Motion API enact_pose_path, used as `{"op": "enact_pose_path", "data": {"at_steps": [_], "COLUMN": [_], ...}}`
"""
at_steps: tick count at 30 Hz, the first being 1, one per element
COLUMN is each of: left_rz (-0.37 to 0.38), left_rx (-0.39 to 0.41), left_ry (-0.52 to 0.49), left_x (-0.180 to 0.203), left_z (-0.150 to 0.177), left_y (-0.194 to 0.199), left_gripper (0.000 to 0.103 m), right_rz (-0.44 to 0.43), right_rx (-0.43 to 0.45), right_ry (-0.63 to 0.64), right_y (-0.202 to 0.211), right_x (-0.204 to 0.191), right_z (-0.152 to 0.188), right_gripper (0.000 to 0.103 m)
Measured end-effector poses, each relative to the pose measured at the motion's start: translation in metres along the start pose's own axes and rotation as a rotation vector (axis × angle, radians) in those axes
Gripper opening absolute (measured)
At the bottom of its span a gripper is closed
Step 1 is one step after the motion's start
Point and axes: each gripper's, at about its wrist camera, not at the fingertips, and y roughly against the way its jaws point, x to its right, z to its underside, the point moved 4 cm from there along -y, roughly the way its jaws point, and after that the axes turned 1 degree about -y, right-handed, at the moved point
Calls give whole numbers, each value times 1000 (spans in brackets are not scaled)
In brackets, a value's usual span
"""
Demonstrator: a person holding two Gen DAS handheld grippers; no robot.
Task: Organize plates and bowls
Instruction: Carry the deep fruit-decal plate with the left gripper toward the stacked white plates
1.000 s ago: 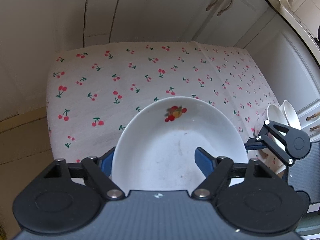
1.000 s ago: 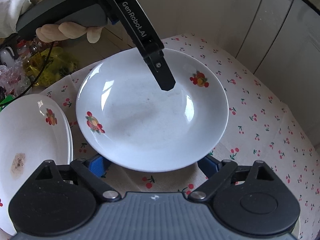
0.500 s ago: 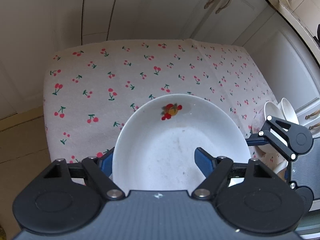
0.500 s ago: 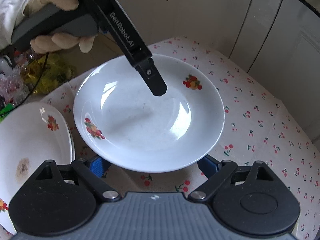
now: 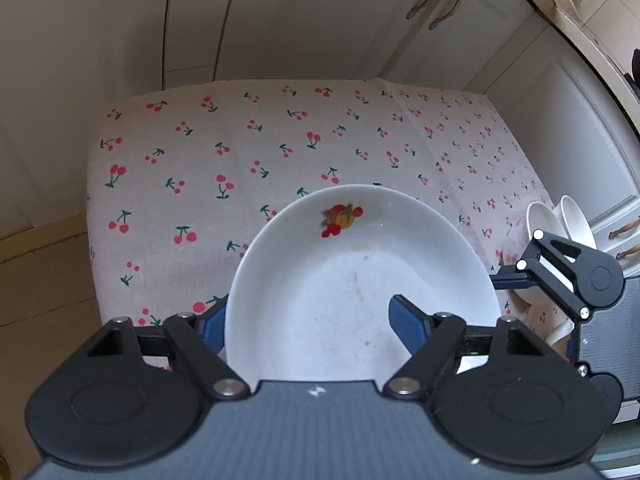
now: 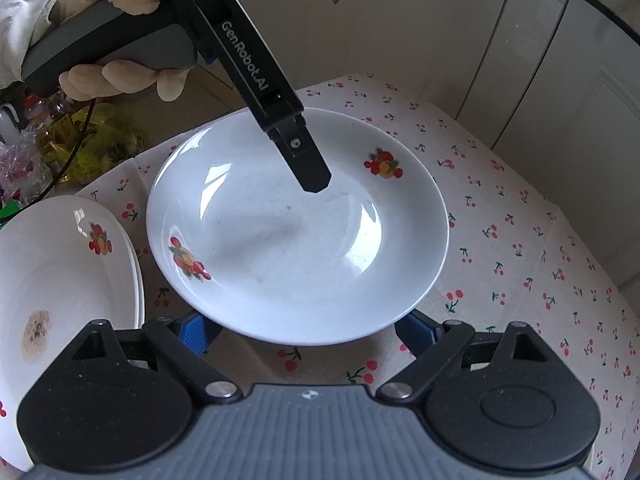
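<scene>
A white plate with fruit prints point(image 6: 296, 232) is held above the cherry-print tablecloth point(image 6: 520, 248). In the left wrist view the same plate point(image 5: 360, 288) fills the space between my left gripper's point(image 5: 310, 322) blue pads, one pad over the plate and one under its rim. From the right wrist view the left gripper's finger point(image 6: 304, 156) reaches over the plate. My right gripper point(image 6: 304, 330) is open, with the plate's near rim above its blue pads. A stack of matching plates point(image 6: 60, 280) lies at the left, the top one with a brown stain.
White bowls point(image 5: 560, 224) stand on edge at the table's right side, behind the right gripper's arm point(image 5: 568, 276). White cabinets point(image 5: 440, 20) surround the table. Yellow bags and bottles point(image 6: 72, 140) lie beyond the table's left edge.
The plate has lifted and moved a little right and further out over the table in the left gripper's hold. The right gripper has stayed open under its near rim.
</scene>
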Motion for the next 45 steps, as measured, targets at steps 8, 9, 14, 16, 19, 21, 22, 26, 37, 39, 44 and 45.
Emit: {"op": "enact_pose_path", "data": {"at_steps": [8, 9, 14, 16, 19, 21, 22, 26, 37, 39, 44, 45], "left_rz": [13, 16, 12, 13, 12, 8, 6, 0, -16, -24, -30, -30], "left_rx": [9, 11, 23, 31, 43, 50, 52, 65, 89, 93, 99, 102], "left_ry": [-7, -4, -8, -9, -14, -19, -19, -32, -52, -58, -52, -49], "left_x": [2, 2, 6, 7, 11, 14, 16, 24, 54, 61, 73, 75], "left_z": [2, 2, 0, -2, -4, -5, -5, -5, 16, 24, 48, 54], "left_y": [2, 2, 8, 13, 20, 24, 26, 37, 75, 83, 98, 101], "left_gripper": [79, 79, 79, 79, 79, 80, 80, 80, 80, 80, 80, 80], "right_rz": [16, 21, 41, 43, 50, 53, 54, 64, 56, 55, 39, 34], "right_rx": [12, 14, 25, 30, 41, 47, 49, 59, 97, 103, 112, 114], "right_ry": [18, 23, 40, 41, 44, 44, 44, 52, 44, 45, 48, 47], "right_y": [3, 3, 7, 10, 16, 21, 23, 33, 72, 80, 98, 101], "right_x": [-3, -3, -5, -5, -4, -5, -5, -8, -27, -34, -55, -60], "right_z": [2, 2, 2, 1, 0, -1, -1, -2, 5, 8, 19, 22], "right_gripper": [95, 95, 95, 95, 95, 95, 95, 95, 95, 95, 95, 95]}}
